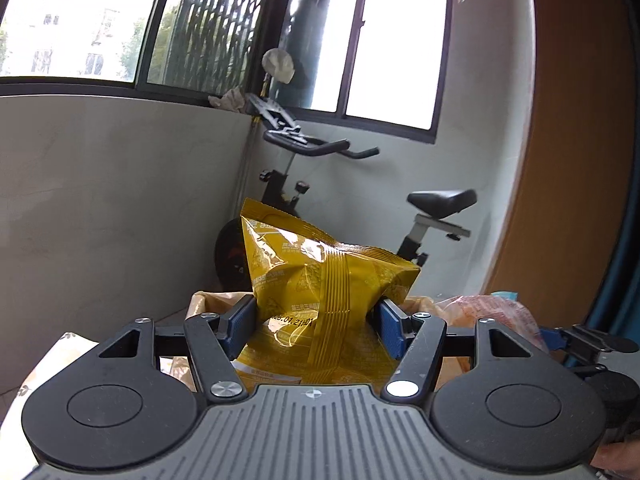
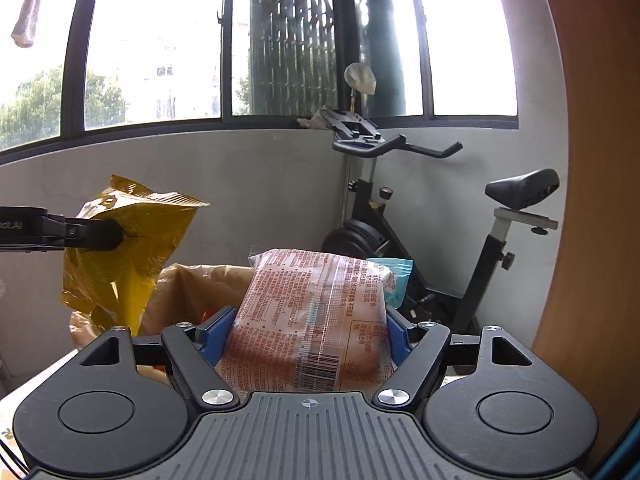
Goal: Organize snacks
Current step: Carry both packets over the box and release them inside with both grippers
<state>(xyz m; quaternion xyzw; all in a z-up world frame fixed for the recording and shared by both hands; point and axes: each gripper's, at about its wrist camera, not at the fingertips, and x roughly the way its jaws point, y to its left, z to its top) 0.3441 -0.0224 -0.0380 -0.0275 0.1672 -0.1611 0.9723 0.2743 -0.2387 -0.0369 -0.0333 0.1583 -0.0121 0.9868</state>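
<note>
1. Left gripper (image 1: pixel 318 326): its blue pads (image 1: pixel 242 318) are clamped on the two sides of a yellow snack bag (image 1: pixel 320 276), which stands up crumpled between them; seen from the right wrist view, the same bag (image 2: pixel 124 256) is held aloft at the left
2. Brown paper bag (image 2: pixel 200 292): open-topped, below and behind the yellow snack bag, between the two held packets; the left wrist view shows its rim (image 1: pixel 218 300) just behind the left finger
3. Right gripper (image 2: pixel 308 338): its fingers are closed against the sides of an orange printed packet (image 2: pixel 316 320), barcode facing the camera; the packet (image 1: pixel 488 316) appears at the right edge of the left wrist view
4. Teal packet (image 2: pixel 394 280): just behind the upper right corner of the orange printed packet
5. Exercise bike (image 2: pixel 436 216): in the corner against the grey wall (image 2: pixel 240 184), under the windows (image 2: pixel 152 60)
6. Wooden panel (image 2: pixel 592 160): curved, along the far right
</note>
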